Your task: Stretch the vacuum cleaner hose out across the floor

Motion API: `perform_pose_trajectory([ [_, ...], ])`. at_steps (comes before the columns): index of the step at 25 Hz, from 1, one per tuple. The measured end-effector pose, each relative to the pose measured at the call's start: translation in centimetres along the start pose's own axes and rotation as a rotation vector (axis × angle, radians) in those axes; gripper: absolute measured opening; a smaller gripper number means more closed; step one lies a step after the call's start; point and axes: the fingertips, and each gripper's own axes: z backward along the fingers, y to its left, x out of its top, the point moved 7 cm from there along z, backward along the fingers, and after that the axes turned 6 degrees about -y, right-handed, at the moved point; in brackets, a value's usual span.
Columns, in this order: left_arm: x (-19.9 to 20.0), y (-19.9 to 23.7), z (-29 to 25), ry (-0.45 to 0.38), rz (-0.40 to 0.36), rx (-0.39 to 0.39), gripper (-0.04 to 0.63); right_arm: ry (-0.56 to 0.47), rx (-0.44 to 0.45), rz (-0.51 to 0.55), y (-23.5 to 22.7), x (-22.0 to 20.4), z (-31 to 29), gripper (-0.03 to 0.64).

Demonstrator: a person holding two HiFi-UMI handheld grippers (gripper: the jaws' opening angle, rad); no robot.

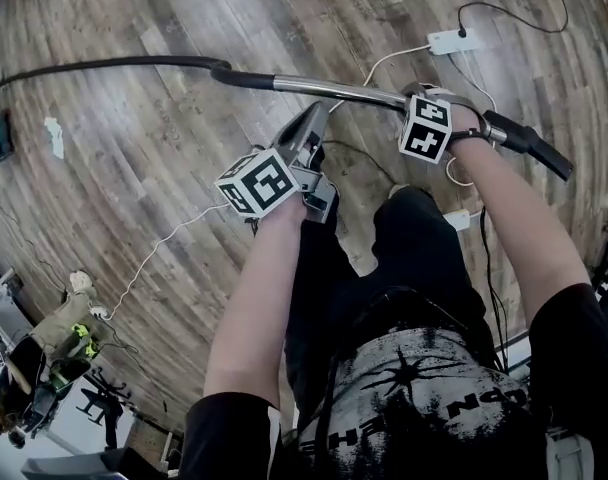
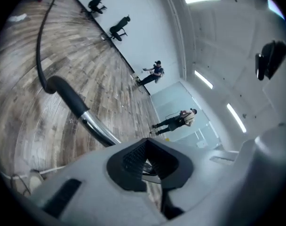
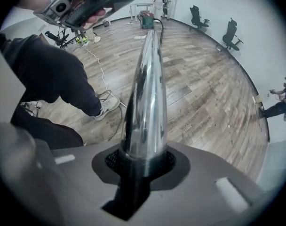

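Chrome wand (image 3: pixel 145 93) disappears into clamped jaws of right gripper (image 3: pixel 145 166); hose (image 1: pixel 104 65) exits left.

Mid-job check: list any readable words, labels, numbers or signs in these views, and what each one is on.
On the person's T-shirt: white letters, upside down and creased, no whole word readable.
On the marker cubes of the left gripper and right gripper: black-and-white square patterns only, no text.
On the chrome vacuum tube and power strip: no print visible.
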Motion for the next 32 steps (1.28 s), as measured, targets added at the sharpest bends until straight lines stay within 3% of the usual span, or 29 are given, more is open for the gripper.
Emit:
perform_pose_trajectory([
  [10,-3.5,10.1,-7.9,0.166,-0.512,-0.028,0.000,0.022,-0.029,-0.056,-2.5,-8.5,-18.3,0.087],
  [15,-6.3,14.2,-9.7,0.201,-0.670,-0.022,0.000,0.022,-0.032,-0.032,-2.2,-14.0,-27.0,0.083],
  [22,-9.8,17.4,-8.9,0.221,-0.757,0.029,0.000,0.001,-0.030,-0.028,-1.4,-17.8,-34.0,0.078],
  [32,-13.1,16.7,-7.9,0.216,-0.745,0.051,0.000,0.061,-0.009,-0.002,1.1,-23.4,-39.5,0.091],
])
